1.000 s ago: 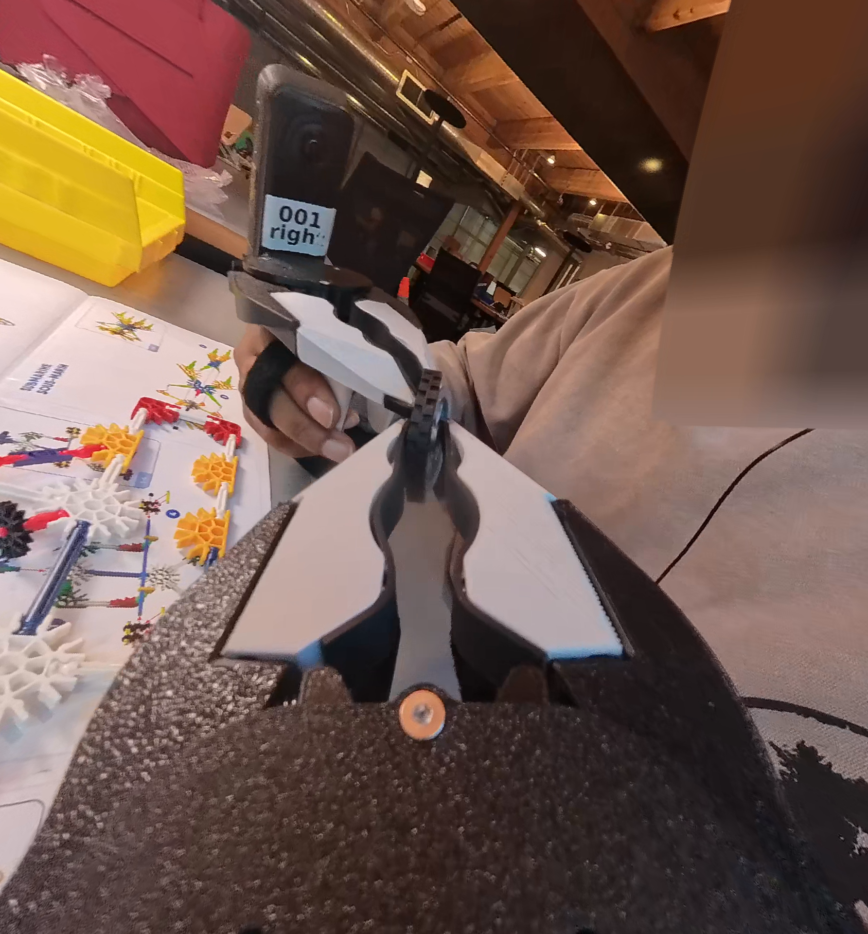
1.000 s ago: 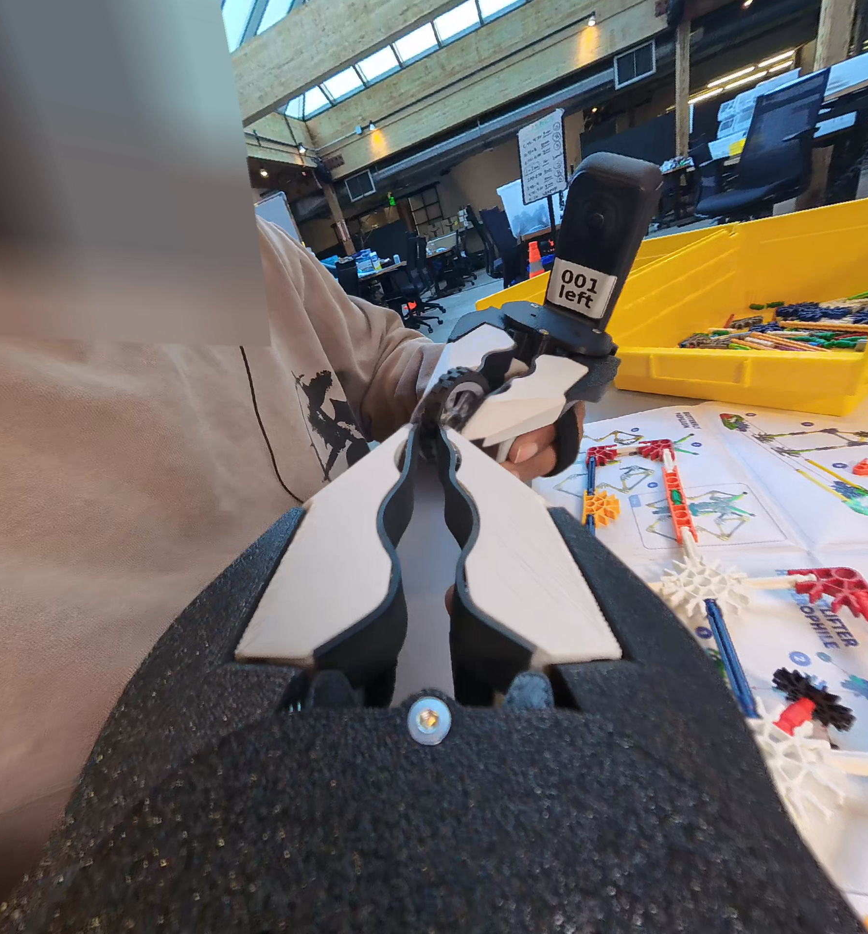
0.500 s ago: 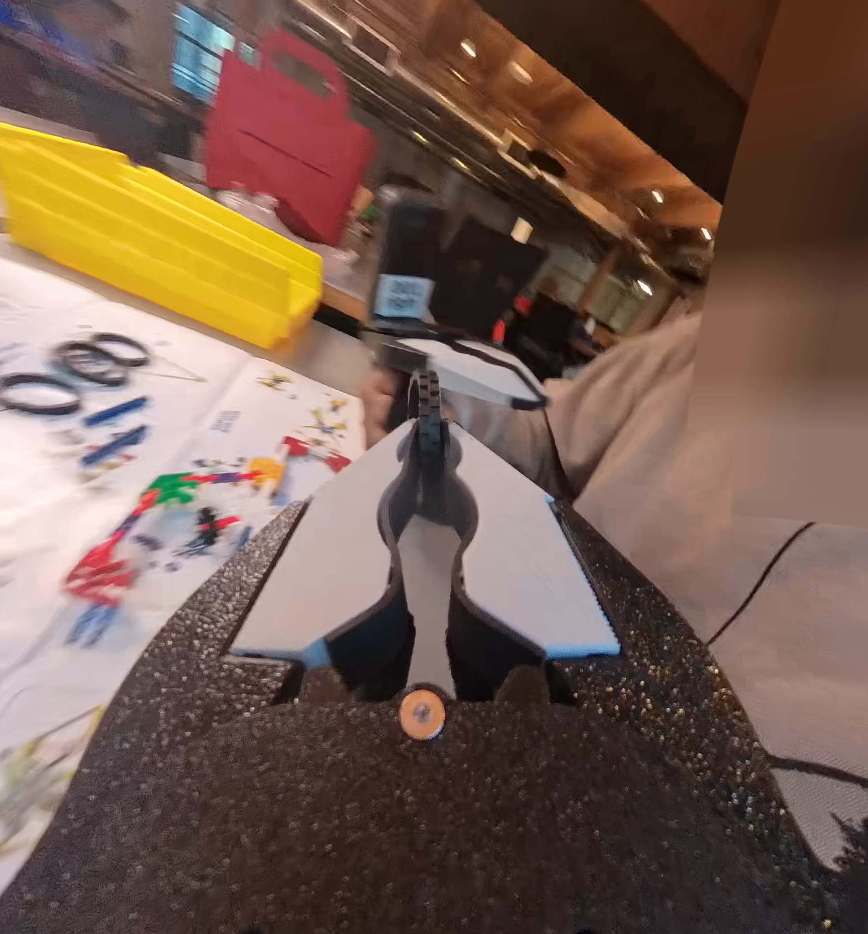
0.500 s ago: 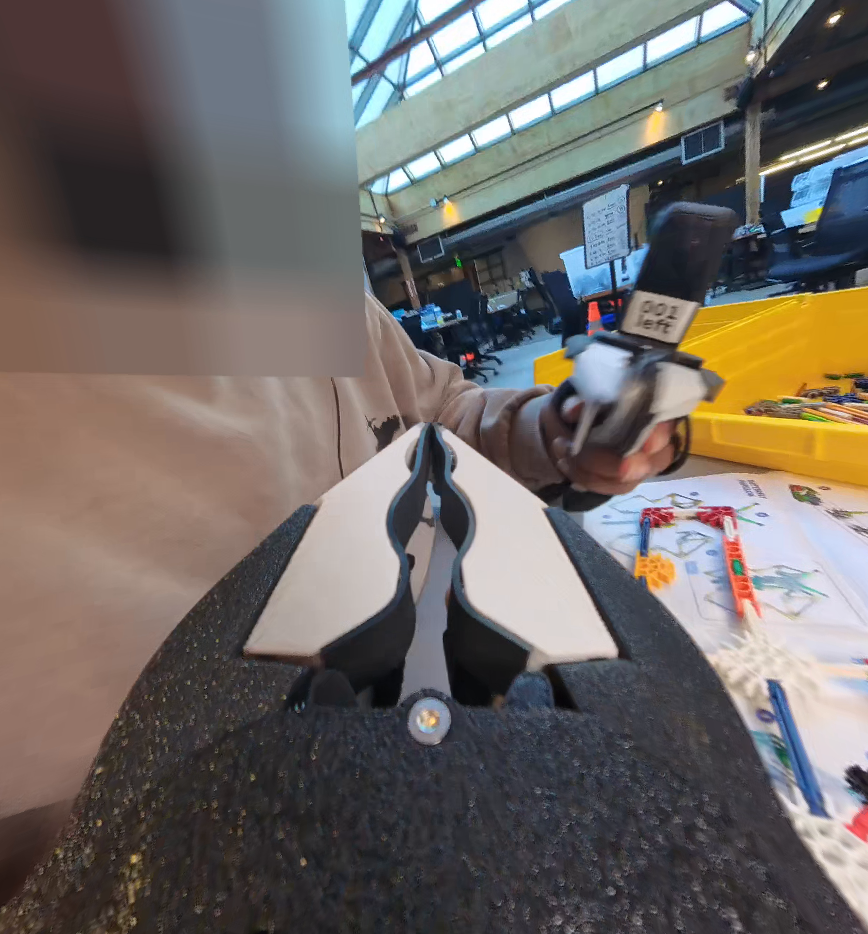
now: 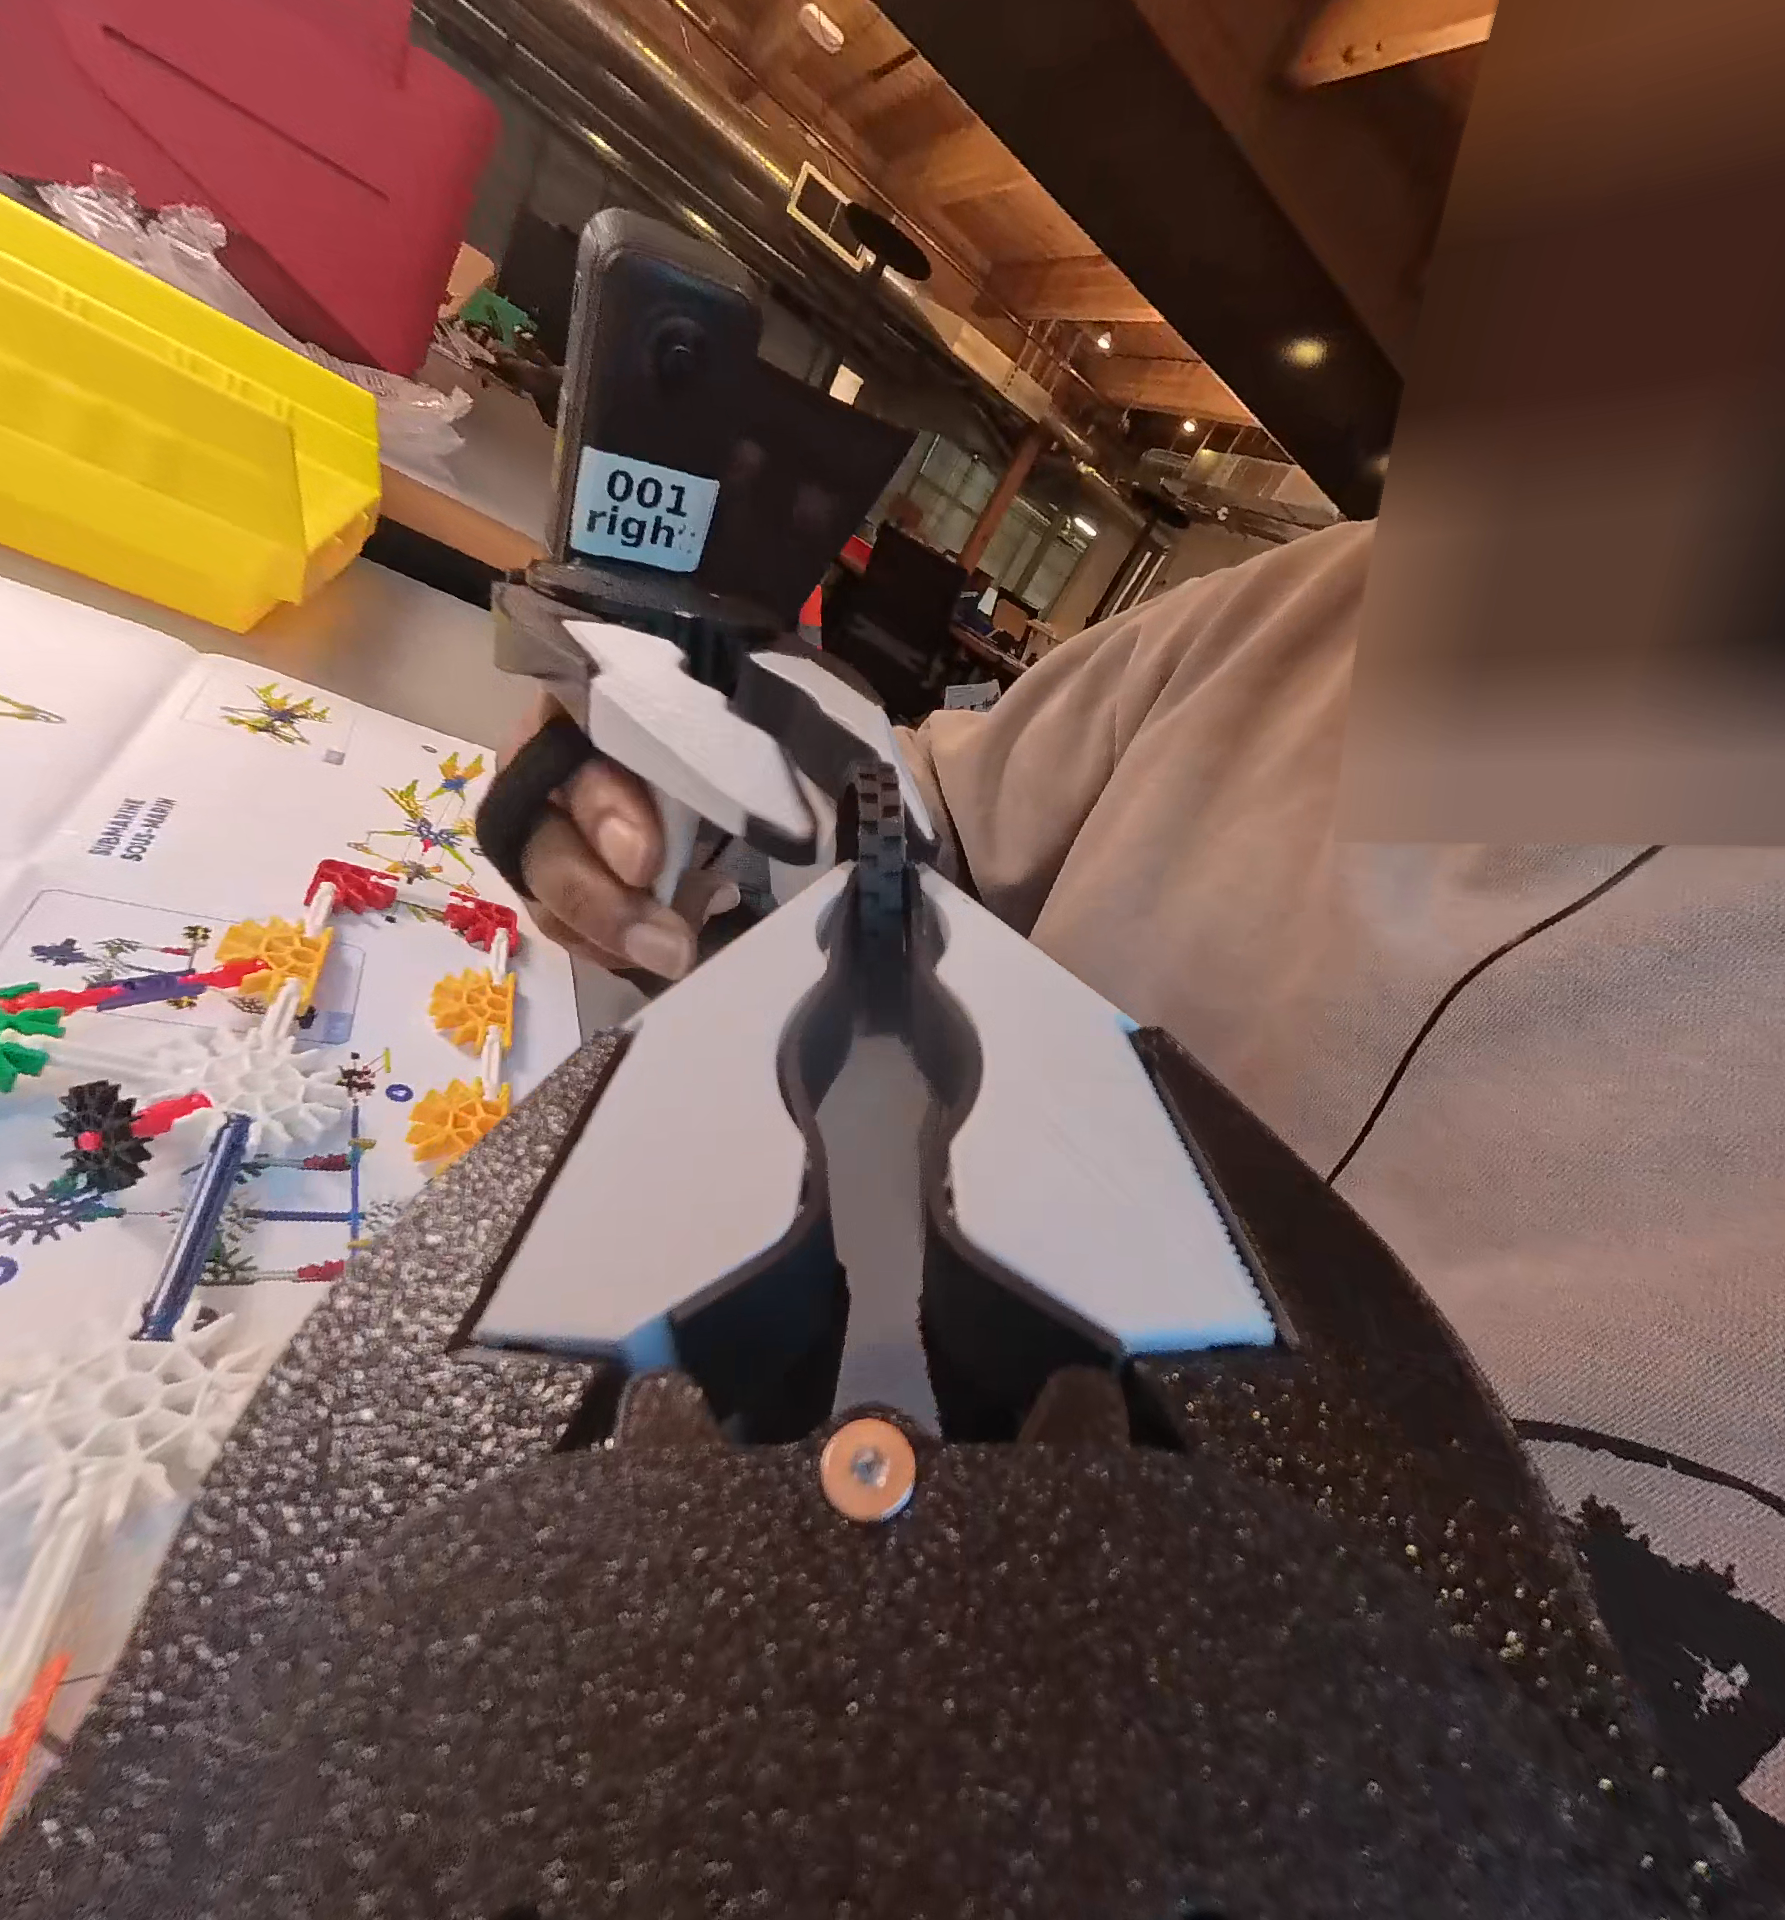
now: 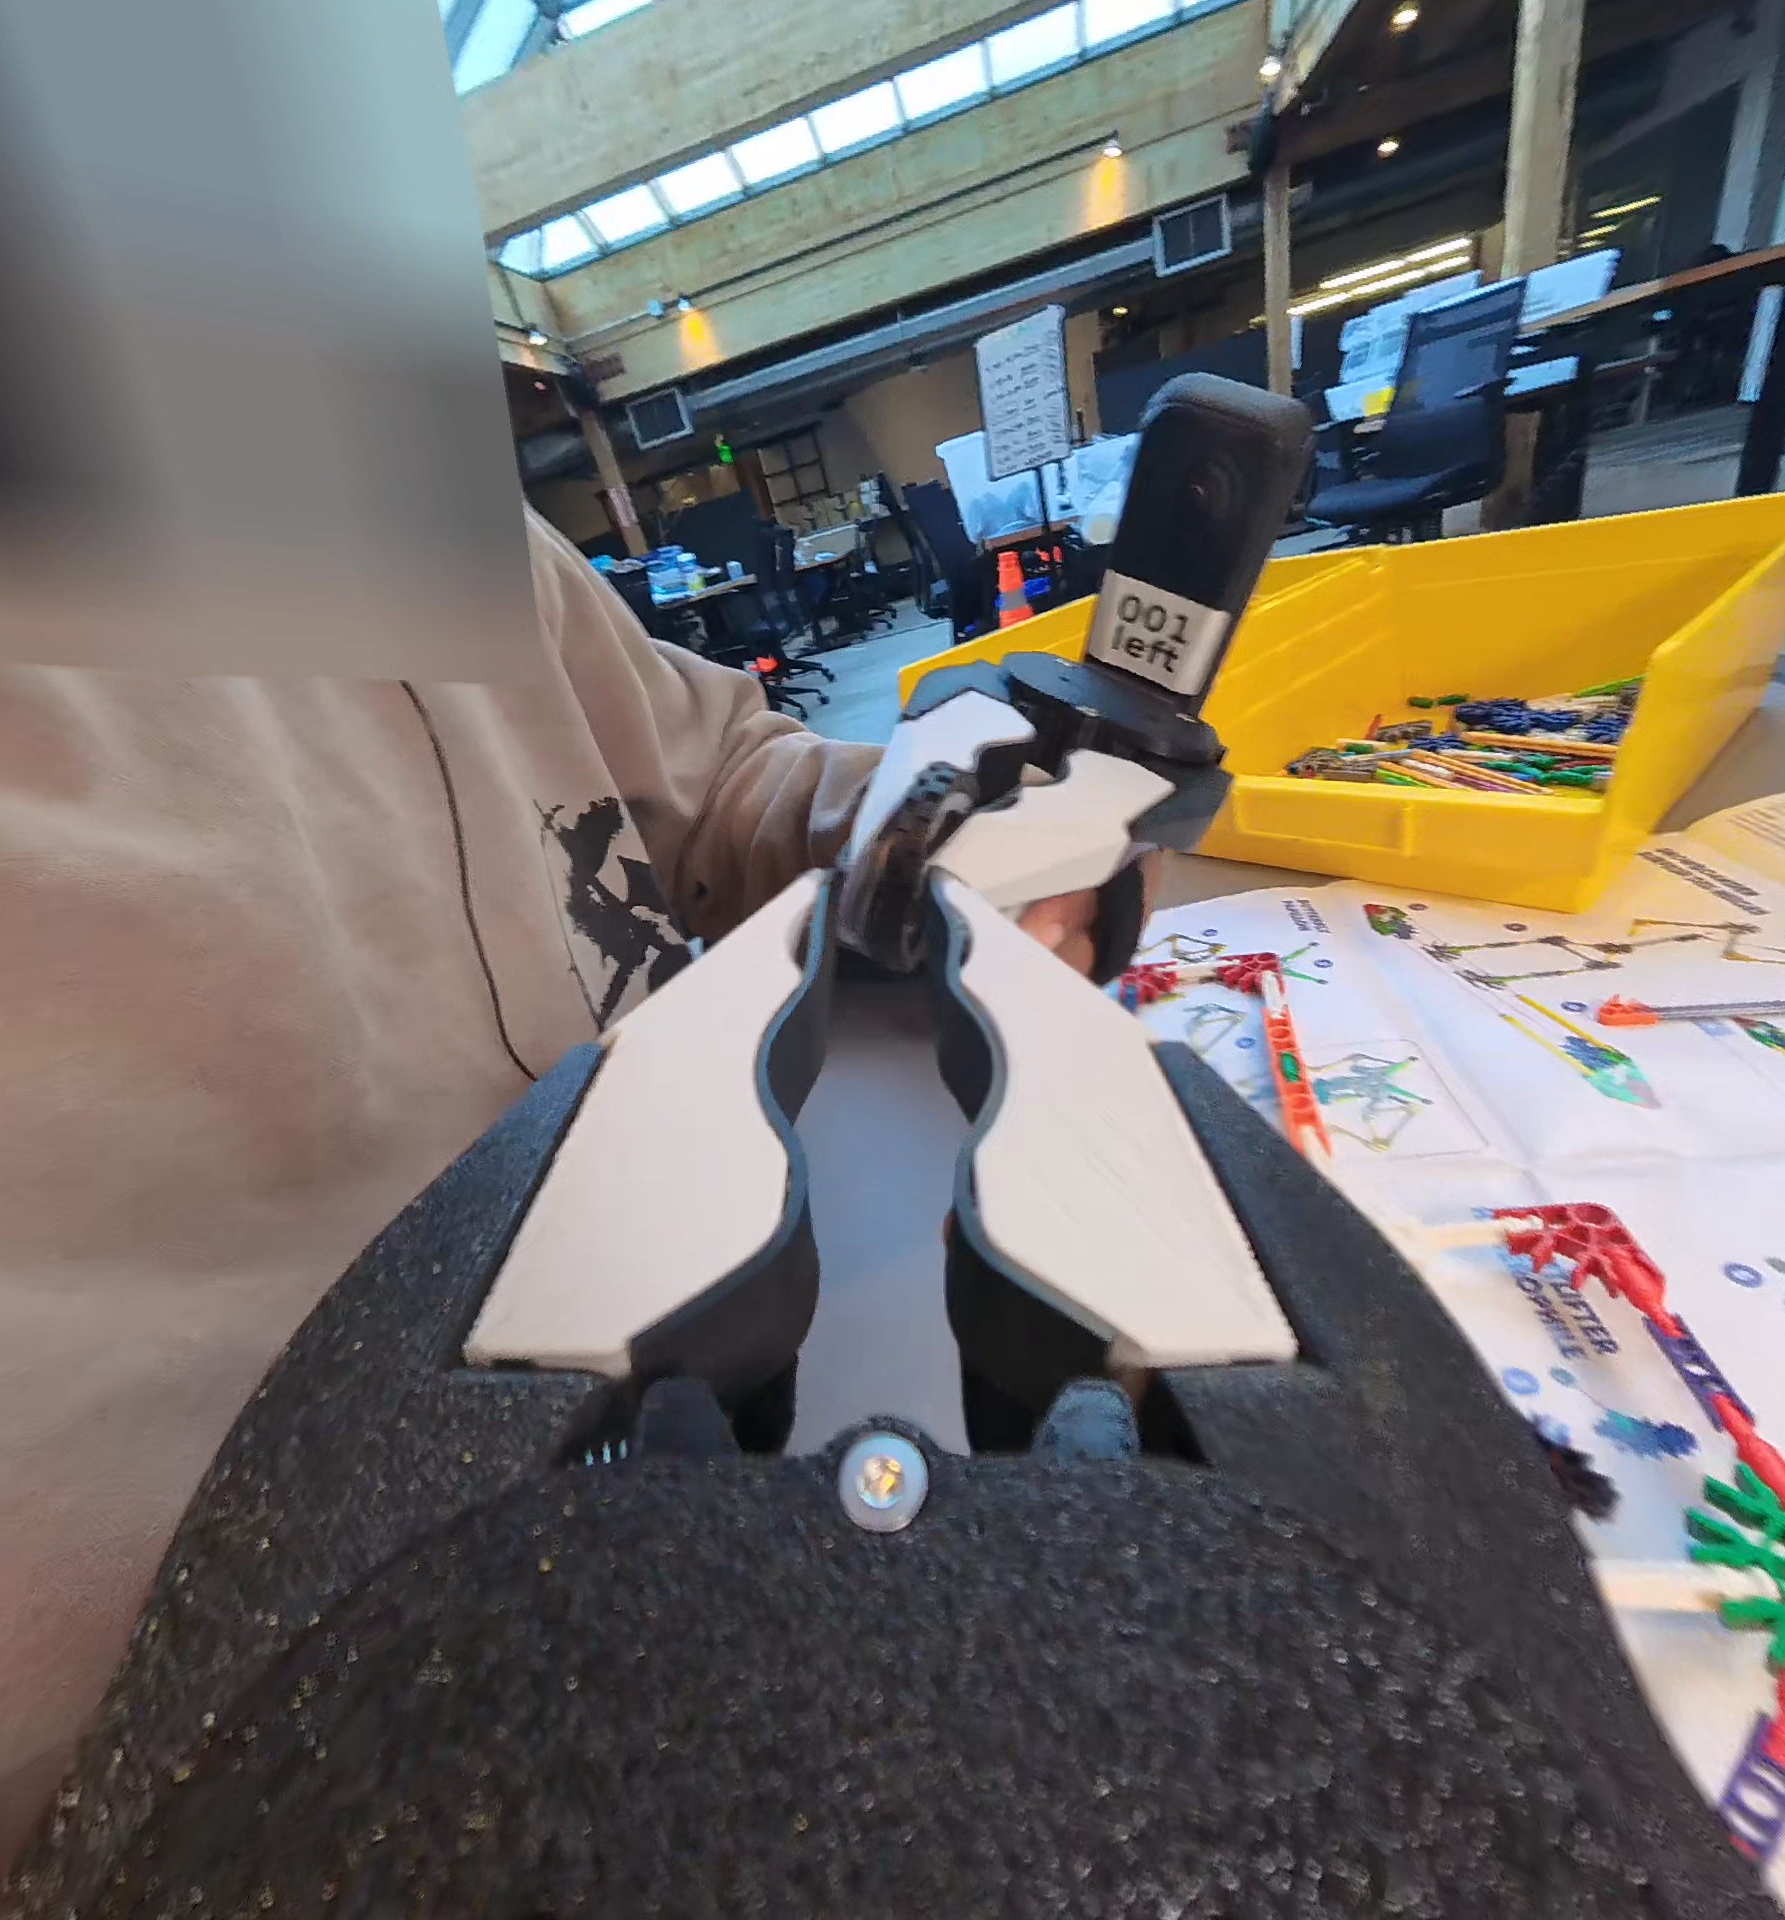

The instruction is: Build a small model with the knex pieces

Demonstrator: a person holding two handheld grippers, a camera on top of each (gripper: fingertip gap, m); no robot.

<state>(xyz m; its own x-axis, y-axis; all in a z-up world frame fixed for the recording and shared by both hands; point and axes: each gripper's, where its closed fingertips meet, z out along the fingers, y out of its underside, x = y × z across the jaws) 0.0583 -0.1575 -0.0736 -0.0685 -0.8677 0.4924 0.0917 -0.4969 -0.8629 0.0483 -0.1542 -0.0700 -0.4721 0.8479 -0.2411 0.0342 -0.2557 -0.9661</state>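
Observation:
My left gripper (image 5: 875, 891) is shut on a small black toothed wheel (image 5: 873, 821), held edge-on in the air in front of a person's beige sweatshirt (image 5: 1231, 831). My right gripper (image 6: 880, 902) is open, and its two tips stand on either side of the same wheel (image 6: 903, 847); I cannot tell whether they touch it. The left wrist view shows the right gripper's white fingers (image 5: 696, 753), gripped by a hand, meeting mine at the wheel. The right wrist view shows the left gripper's white fingers (image 6: 1044, 836) clamping the wheel.
A printed instruction sheet (image 5: 171, 790) covers the table, with a rod-and-connector build (image 5: 244, 1081) on it, which also shows in the right wrist view (image 6: 1698, 1382). A yellow bin (image 6: 1490, 665) holds several loose rods. Another yellow bin (image 5: 140, 436) and a red bag (image 5: 244, 135) stand behind. The grippers are tip to tip, or close to it.
The two grippers drew apart half a second ago and have come back together. My right gripper was shut and is now open around the wheel. The left still holds the wheel.

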